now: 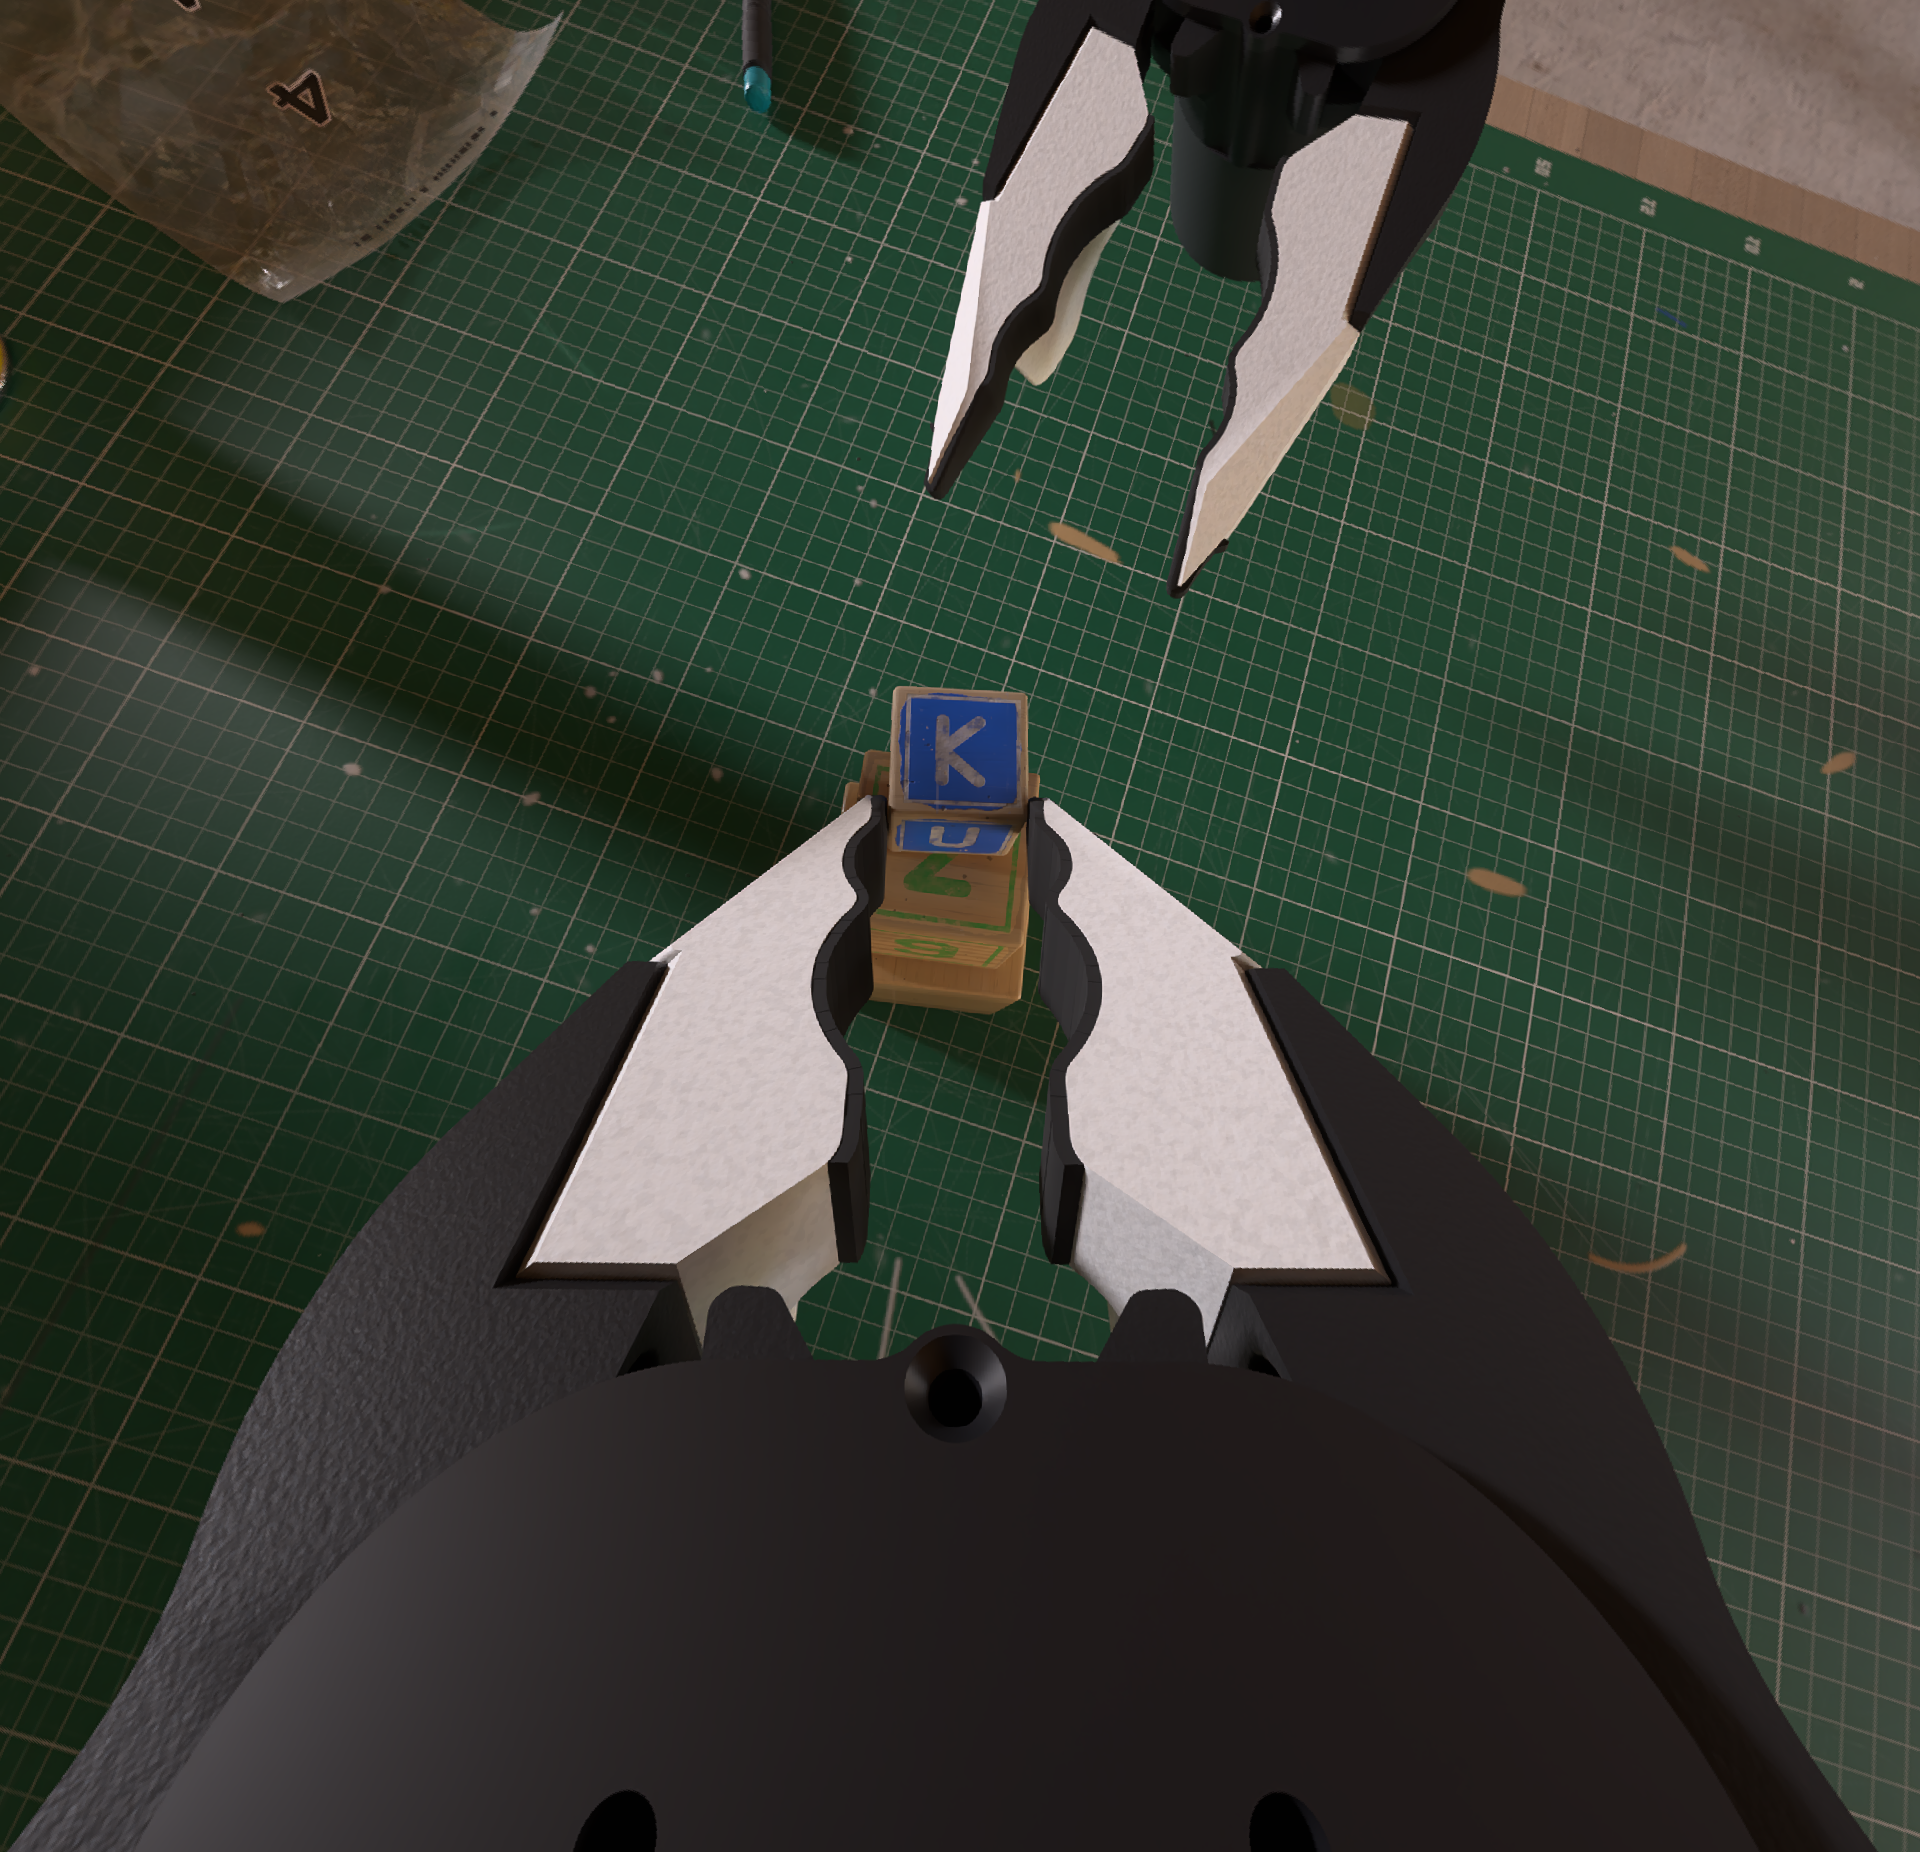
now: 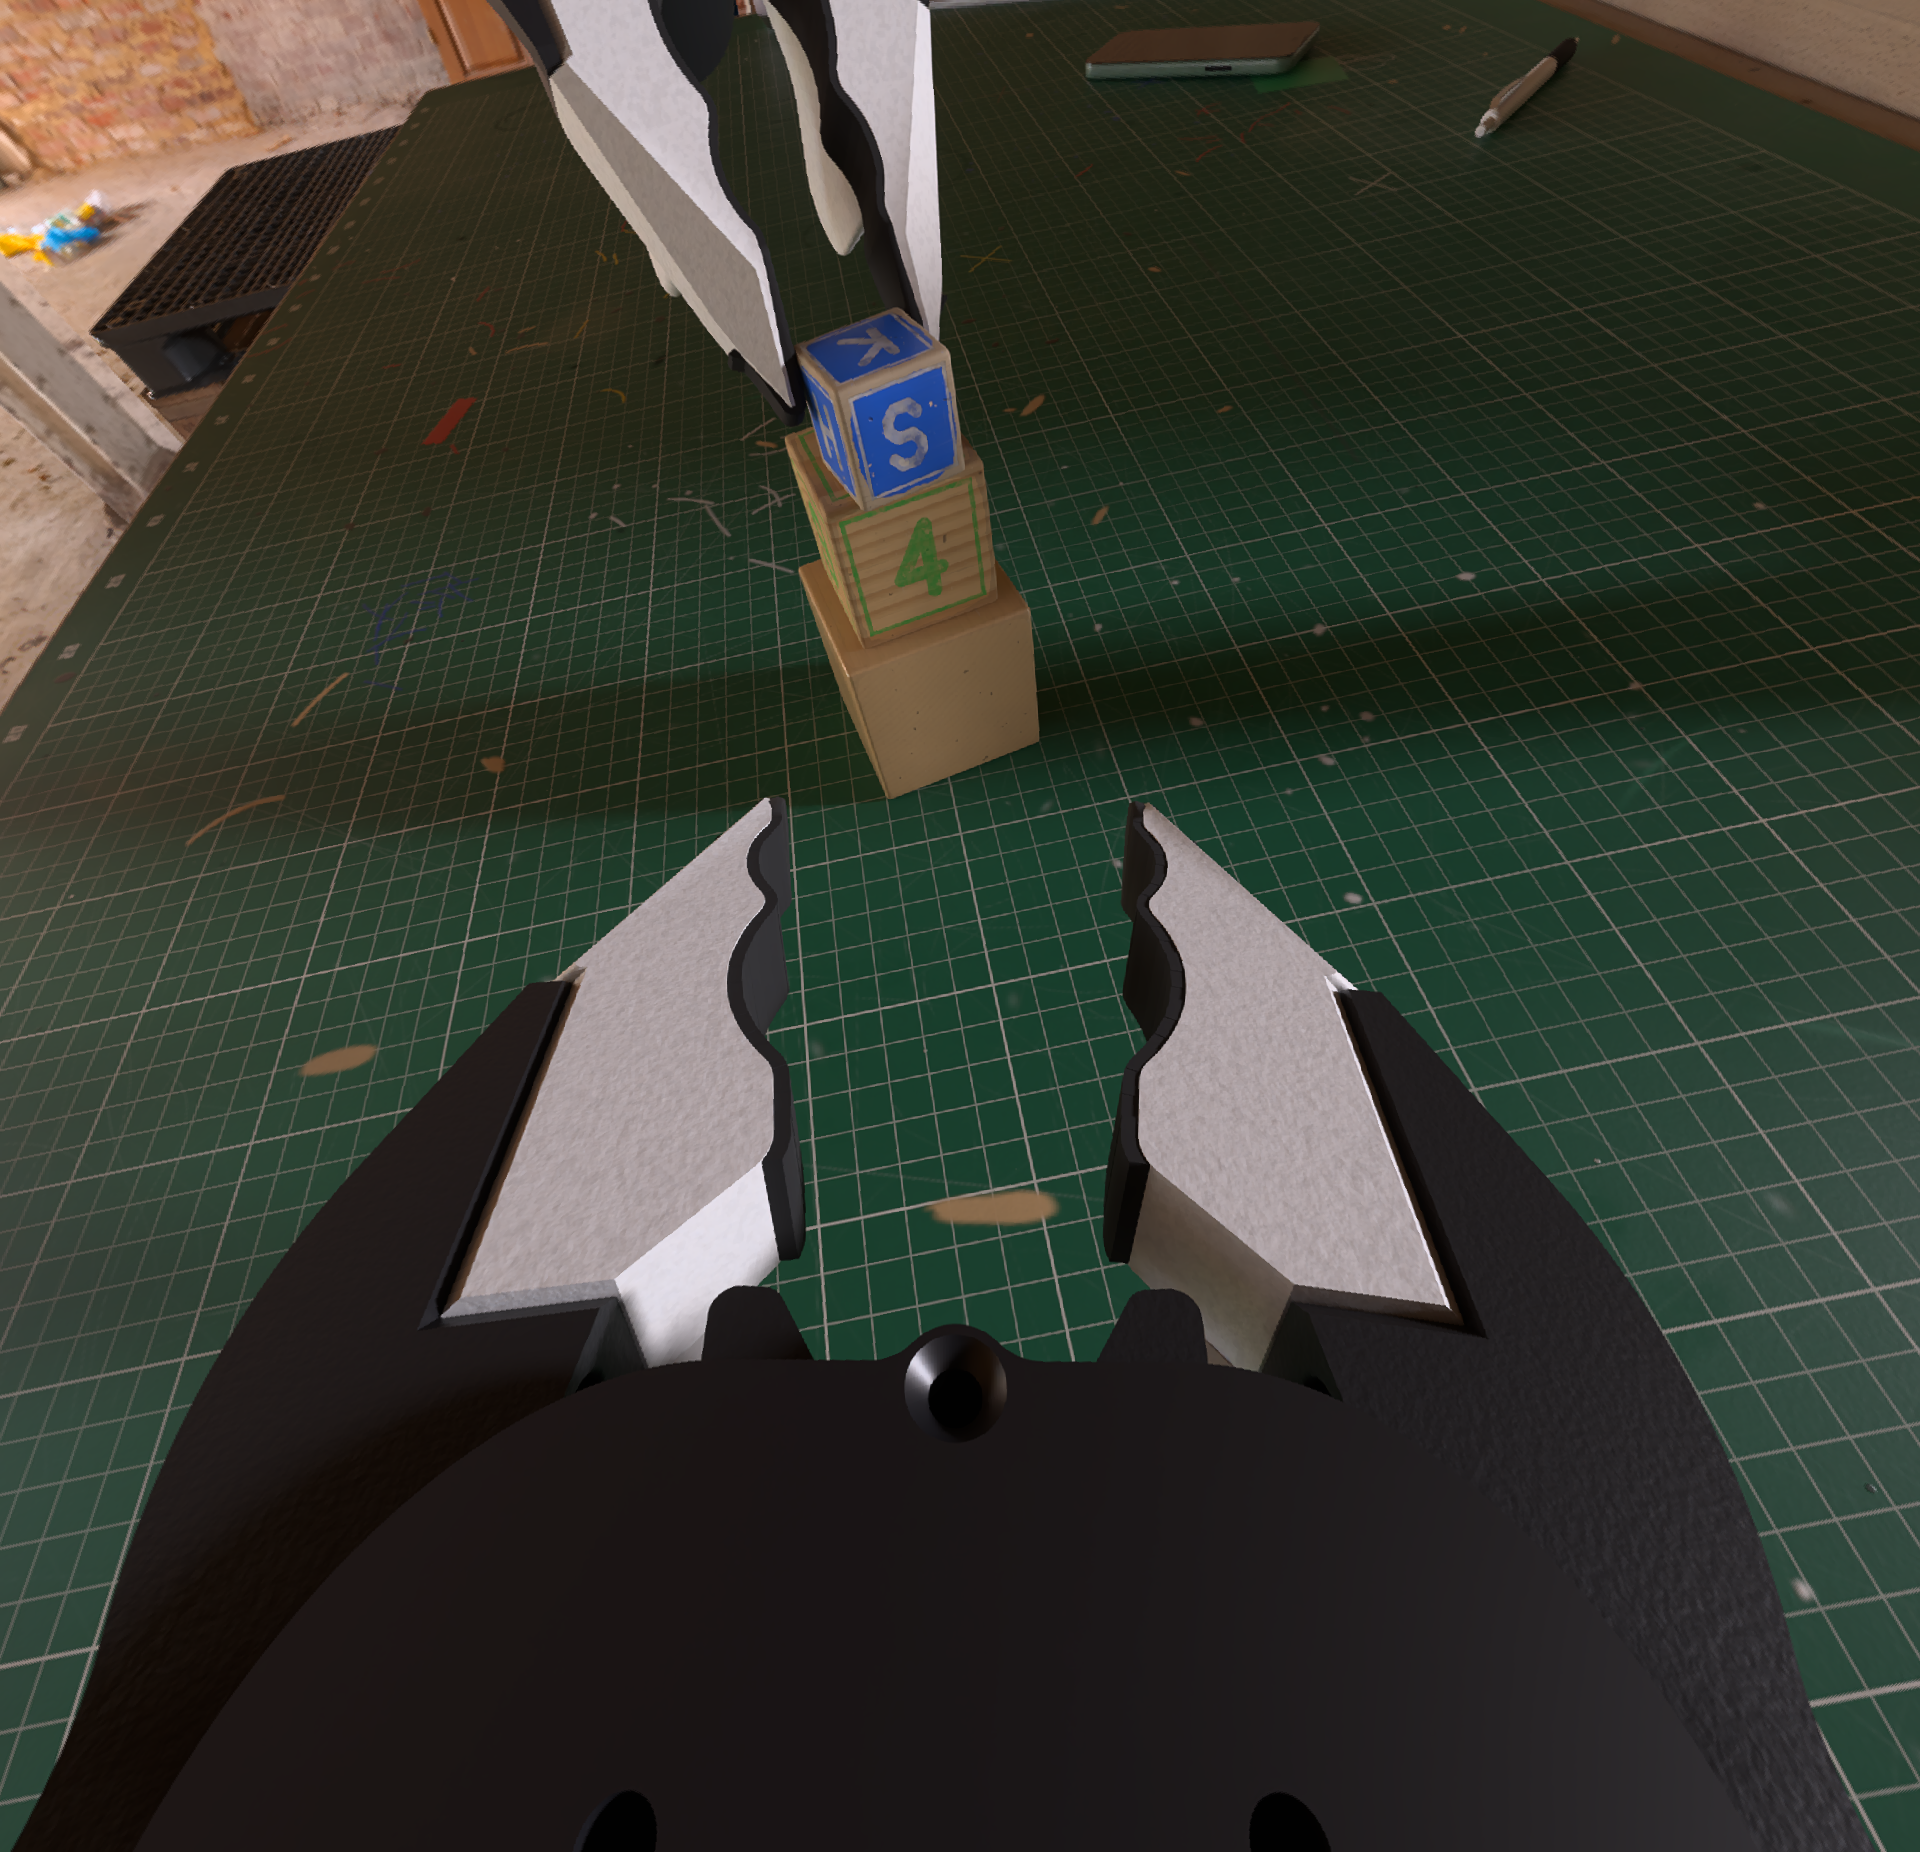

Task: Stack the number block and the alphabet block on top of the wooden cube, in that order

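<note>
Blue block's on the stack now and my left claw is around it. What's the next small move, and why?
Probably open the left claw a little and lift straight up. The alphabet block already sits on the number block, itself on the wooden cube, though twisted, so retreat gently.

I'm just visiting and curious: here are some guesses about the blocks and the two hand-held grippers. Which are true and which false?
1. The blue alphabet block sits at the top of the stack. True.
2. The number block lies directly on the green mat. False: it rests on the wooden cube, which stands on the mat.
3. The right hand-held gripper holds a block. False: it is open and empty, short of the stack.
4. The left hand-held gripper has its fingertips at either side of the alphabet block. True.
5. A pen lies on the mat. True.
6. The alphabet block is red. False: blue faces, pale letters.
</note>
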`<control>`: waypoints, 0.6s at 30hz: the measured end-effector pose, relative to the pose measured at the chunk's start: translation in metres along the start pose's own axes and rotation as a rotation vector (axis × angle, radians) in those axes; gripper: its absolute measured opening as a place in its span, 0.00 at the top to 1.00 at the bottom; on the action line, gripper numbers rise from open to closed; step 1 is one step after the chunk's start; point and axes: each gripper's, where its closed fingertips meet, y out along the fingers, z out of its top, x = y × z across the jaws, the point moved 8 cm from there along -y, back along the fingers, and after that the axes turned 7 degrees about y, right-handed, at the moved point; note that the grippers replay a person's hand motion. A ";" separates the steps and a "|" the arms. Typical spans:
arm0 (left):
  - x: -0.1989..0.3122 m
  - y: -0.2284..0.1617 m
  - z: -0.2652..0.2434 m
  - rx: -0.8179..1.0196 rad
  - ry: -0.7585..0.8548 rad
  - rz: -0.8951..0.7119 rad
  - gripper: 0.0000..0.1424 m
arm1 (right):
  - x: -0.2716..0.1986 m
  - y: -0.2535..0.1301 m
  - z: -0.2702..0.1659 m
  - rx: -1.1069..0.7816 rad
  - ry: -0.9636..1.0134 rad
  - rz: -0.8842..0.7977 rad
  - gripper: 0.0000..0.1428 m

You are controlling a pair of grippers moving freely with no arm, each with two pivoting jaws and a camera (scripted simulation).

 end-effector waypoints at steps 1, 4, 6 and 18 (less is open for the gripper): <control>0.000 0.001 0.000 -0.002 -0.001 0.000 0.81 | 0.000 0.000 0.000 0.000 0.001 0.000 0.55; 0.000 0.001 -0.001 0.010 -0.009 -0.001 0.81 | 0.000 0.000 -0.001 -0.001 0.003 0.002 0.55; 0.000 0.002 -0.002 0.016 -0.014 -0.007 0.81 | 0.000 0.000 -0.001 -0.003 0.004 0.005 0.55; 0.012 -0.073 -0.018 0.141 0.043 0.114 0.55 | 0.000 -0.002 0.000 0.010 0.002 0.006 0.54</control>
